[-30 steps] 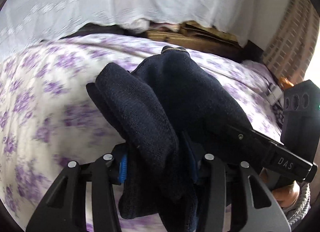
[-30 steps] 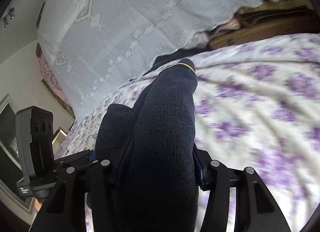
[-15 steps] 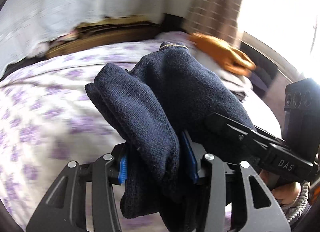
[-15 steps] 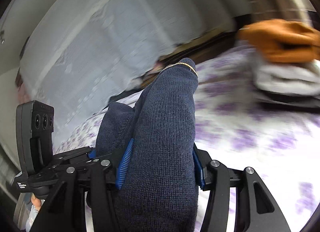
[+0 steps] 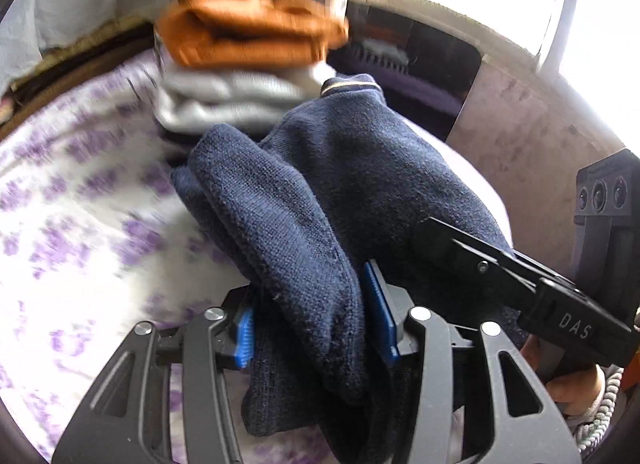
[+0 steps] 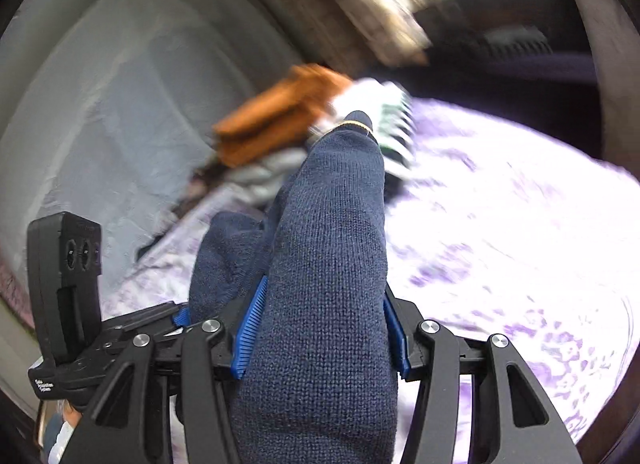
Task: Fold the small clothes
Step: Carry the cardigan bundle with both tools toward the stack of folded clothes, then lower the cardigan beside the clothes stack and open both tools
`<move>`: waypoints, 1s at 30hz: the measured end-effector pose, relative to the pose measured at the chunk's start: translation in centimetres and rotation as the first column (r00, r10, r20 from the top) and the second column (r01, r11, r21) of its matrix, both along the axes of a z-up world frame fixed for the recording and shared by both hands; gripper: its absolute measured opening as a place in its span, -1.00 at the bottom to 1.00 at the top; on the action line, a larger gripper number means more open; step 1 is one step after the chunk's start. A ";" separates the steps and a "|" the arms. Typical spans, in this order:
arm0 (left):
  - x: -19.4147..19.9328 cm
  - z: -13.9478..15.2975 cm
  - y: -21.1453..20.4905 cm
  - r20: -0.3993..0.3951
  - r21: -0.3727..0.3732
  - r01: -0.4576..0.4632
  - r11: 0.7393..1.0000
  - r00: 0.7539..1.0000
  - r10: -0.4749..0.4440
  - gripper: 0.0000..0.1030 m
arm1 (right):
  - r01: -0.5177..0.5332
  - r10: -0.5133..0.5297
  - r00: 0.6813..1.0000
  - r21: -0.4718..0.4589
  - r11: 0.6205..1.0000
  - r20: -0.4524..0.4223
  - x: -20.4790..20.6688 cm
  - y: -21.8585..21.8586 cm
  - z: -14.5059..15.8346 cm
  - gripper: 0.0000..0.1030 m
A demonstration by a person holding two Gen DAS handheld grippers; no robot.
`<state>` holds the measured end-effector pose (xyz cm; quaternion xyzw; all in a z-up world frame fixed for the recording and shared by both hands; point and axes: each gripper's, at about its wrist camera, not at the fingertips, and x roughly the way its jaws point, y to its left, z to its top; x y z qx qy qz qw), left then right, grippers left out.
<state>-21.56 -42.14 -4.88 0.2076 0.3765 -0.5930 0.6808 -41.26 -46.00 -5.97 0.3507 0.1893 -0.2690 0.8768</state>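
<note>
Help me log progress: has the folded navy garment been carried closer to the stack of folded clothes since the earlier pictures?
Yes. The navy garment, between both claws, has swung toward the orange-topped stack, which was absent from both views a second ago and now sits just beyond the garment on the floral bedspread.

Our left gripper (image 5: 316, 330) points forward and downward, its blue-padded fingers (image 5: 243, 338) set either side of a thick fold of navy knit (image 5: 320, 200); its jaws have just been opening a little, yet the cloth fills the gap and the pads meet it on both sides. Our right gripper (image 6: 320, 334) sits just beside it, jaws pressed on the same knit, which bulges up between them. In the left wrist view, our bare right hand (image 5: 572, 388) wraps the right gripper's handle at the lower right edge.
</note>
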 end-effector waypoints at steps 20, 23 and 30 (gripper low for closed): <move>-2.7 2.4 10.2 0.245 -0.076 -0.252 0.965 0.933 0.263 0.91 | 0.282 -0.332 0.916 -0.226 0.932 -0.226 -4.3 8.0 4.0 0.93; -3.6 2.6 11.5 0.285 -0.075 -0.266 0.961 0.918 0.276 0.91 | 0.256 -0.304 0.922 -0.212 0.943 -0.241 -3.9 9.6 4.6 0.93; -3.5 3.2 13.6 0.250 -0.102 -0.291 0.951 0.918 0.308 0.91 | 0.214 -0.282 0.923 -0.261 0.941 -0.261 -3.0 11.7 5.5 0.93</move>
